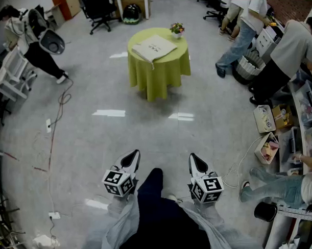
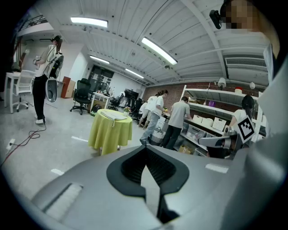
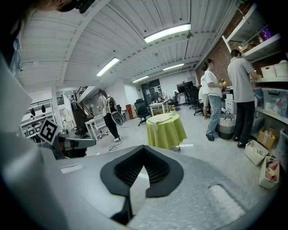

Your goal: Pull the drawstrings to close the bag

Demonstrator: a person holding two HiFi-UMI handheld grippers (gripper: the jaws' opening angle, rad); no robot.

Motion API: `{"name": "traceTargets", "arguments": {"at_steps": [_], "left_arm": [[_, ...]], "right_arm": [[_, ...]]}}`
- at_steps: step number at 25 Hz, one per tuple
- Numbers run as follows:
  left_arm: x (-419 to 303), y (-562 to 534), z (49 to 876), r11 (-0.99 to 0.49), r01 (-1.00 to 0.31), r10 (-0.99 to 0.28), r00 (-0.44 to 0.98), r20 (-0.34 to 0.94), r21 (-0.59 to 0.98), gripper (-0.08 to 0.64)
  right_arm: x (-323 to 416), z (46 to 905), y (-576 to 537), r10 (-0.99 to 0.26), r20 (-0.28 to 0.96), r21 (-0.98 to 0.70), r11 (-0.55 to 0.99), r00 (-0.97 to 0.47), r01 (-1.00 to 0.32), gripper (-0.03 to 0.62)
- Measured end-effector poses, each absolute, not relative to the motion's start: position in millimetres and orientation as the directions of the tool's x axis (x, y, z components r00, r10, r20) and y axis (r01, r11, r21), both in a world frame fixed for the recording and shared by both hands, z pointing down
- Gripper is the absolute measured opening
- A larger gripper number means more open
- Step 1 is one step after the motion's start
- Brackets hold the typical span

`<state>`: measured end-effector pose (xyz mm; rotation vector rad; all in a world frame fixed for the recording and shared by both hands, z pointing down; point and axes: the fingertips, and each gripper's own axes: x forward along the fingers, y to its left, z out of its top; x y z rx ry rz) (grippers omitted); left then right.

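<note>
Glossy grey floor (image 1: 120,125), green-clothed round table (image 1: 159,63), shelving (image 3: 270,76).

The left gripper (image 1: 131,158) and the right gripper (image 1: 196,162) are held low in front of the body, side by side and apart, with their tips pointing forward. Each pair of jaws is closed, pad against pad. Behind the fingers, grey sleeves (image 1: 114,227) lead back to the torso.

no legible text or labels anywhere
</note>
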<state>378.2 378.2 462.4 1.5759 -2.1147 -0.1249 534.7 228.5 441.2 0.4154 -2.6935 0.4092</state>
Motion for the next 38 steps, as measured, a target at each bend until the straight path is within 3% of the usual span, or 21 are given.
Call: {"name": "traceTargets", "arguments": {"at_steps": [10, 20, 23, 26, 28, 33, 38], "left_arm": [[485.1, 413.2, 447.1, 0.312, -0.886, -0.929, -0.209, 0.305, 0.343, 0.015], [521.0, 422.0, 451.0, 0.334, -0.894, -0.914, -0.231, 0.332, 0.299, 0.015], [514.8, 415.2, 452.8, 0.350, -0.887, -0.913, -0.250, 0.324, 0.300, 0.008], [507.4, 408.0, 453.0, 0.345, -0.885, -0.914, -0.242, 0.324, 0.311, 0.144], [494.4, 401.4, 450.6, 0.344, -0.878, -0.920, -0.245, 0.305, 0.333, 0.195], [441.4, 373.6, 448.6, 0.329, -0.871, -0.931, -0.234, 0.281, 0.364, 0.206], [381.0, 338.2, 433.7, 0.289, -0.889, -0.945, -0.205, 0.256, 0.355, 0.219]], "right_arm": [[621.0, 436.8, 256.8, -0.218, 0.377, -0.223, 0.922, -0.900, -0.317, 0.001], [650.2, 440.6, 277.6, -0.204, 0.360, -0.242, 0.922, -0.910, -0.302, 0.002], [647.2, 438.9, 270.0, -0.213, 0.332, -0.254, 0.918, -0.919, -0.304, 0.002], [637.3, 433.6, 263.7, -0.193, 0.305, -0.282, 0.917, -0.933, -0.282, 0.160], [627.4, 430.0, 257.5, -0.185, 0.286, -0.293, 0.917, -0.940, -0.270, 0.169], [581.9, 424.5, 233.2, -0.205, 0.282, -0.266, 0.922, -0.937, -0.282, 0.170], [521.9, 410.0, 204.8, -0.230, 0.284, -0.234, 0.925, -0.931, -0.300, 0.213]]}}
